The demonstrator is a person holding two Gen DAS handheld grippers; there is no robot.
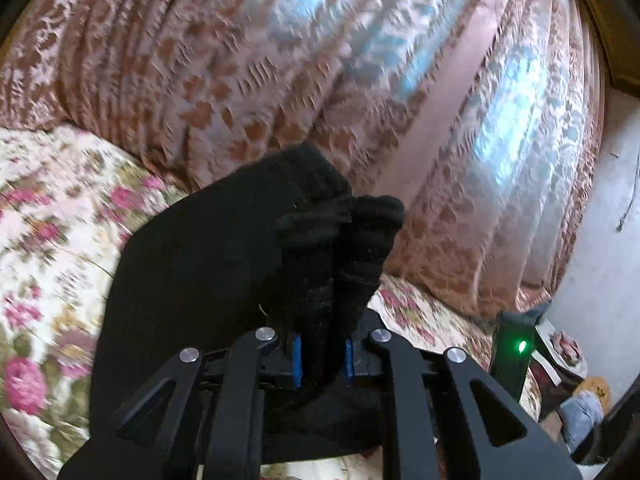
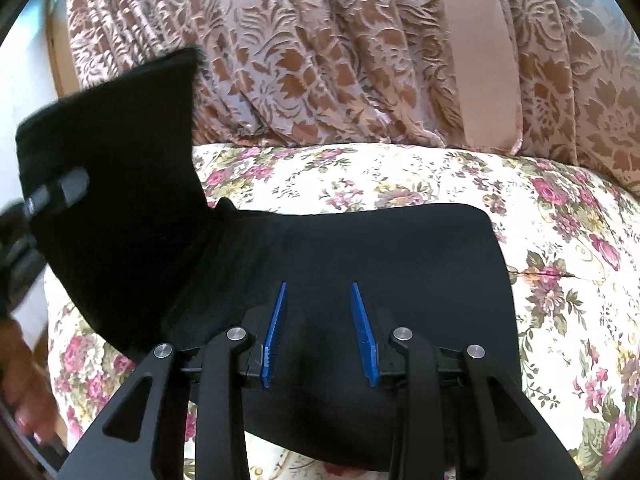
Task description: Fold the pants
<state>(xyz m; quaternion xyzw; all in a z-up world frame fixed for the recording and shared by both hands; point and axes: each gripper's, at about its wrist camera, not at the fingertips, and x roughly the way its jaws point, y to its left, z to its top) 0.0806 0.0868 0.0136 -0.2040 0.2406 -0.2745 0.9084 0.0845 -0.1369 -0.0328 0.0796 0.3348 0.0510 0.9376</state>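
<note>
Left tongs clamp a bunched end of soft, limp black pants; right tongs, lower centre, stand partly open, empty; hems offer the best hold

Both wrist views look close along their jaws, sharing black pants, floral bedspread, curtains.

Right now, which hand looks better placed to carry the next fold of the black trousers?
Left, probably. The left tongs are shut on a bunched end of the black fabric trousers, lifted off the floral bedspread. The right tongs hang open, gripping nothing.
</note>
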